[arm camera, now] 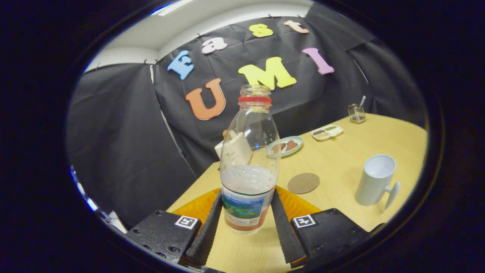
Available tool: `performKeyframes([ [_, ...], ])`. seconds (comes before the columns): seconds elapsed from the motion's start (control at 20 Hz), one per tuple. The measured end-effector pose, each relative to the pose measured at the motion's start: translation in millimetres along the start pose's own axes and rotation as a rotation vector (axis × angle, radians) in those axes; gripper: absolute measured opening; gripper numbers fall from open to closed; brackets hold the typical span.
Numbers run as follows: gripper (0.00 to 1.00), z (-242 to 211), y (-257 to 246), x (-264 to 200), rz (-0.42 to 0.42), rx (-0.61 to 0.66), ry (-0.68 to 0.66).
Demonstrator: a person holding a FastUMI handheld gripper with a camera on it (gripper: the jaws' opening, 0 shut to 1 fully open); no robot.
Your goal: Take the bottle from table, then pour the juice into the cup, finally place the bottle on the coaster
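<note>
A clear bottle (249,167) with a red neck ring, no cap and a coloured label stands between my fingers, holding pale juice to about half its height. My gripper (246,194) is shut on it, one finger (209,223) against each side of the labelled lower part. Beyond the fingers and a little to the right, a round brown coaster (303,182) lies flat on the wooden table (341,159). Further right of the coaster stands a white cup (375,180), upright, with its handle turned toward me. I cannot tell whether the bottle's base touches the table.
An orange mat or dish (299,204) lies just behind the bottle. Toward the table's far side sit a pale green dish (290,145), a white divided dish (327,132) and a small glass with a spoon (356,113). The table's edge runs left of the bottle.
</note>
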State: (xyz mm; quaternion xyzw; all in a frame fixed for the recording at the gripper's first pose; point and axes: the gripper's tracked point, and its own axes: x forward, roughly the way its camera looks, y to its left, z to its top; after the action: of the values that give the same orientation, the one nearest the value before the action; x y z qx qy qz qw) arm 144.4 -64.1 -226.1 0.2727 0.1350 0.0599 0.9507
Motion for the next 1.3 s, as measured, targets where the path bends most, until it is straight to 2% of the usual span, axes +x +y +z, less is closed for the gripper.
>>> performKeyframes([
  [0.2,0.76,-2,-12,-1,-0.011,0.149,0.007],
  [0.45,0.76,5,-16,-2,0.043,0.388,-0.025],
  [0.8,0.75,24,-38,-11,0.072,0.696,-0.117],
  [1.3,0.75,43,-51,-8,0.088,0.951,-0.174],
])
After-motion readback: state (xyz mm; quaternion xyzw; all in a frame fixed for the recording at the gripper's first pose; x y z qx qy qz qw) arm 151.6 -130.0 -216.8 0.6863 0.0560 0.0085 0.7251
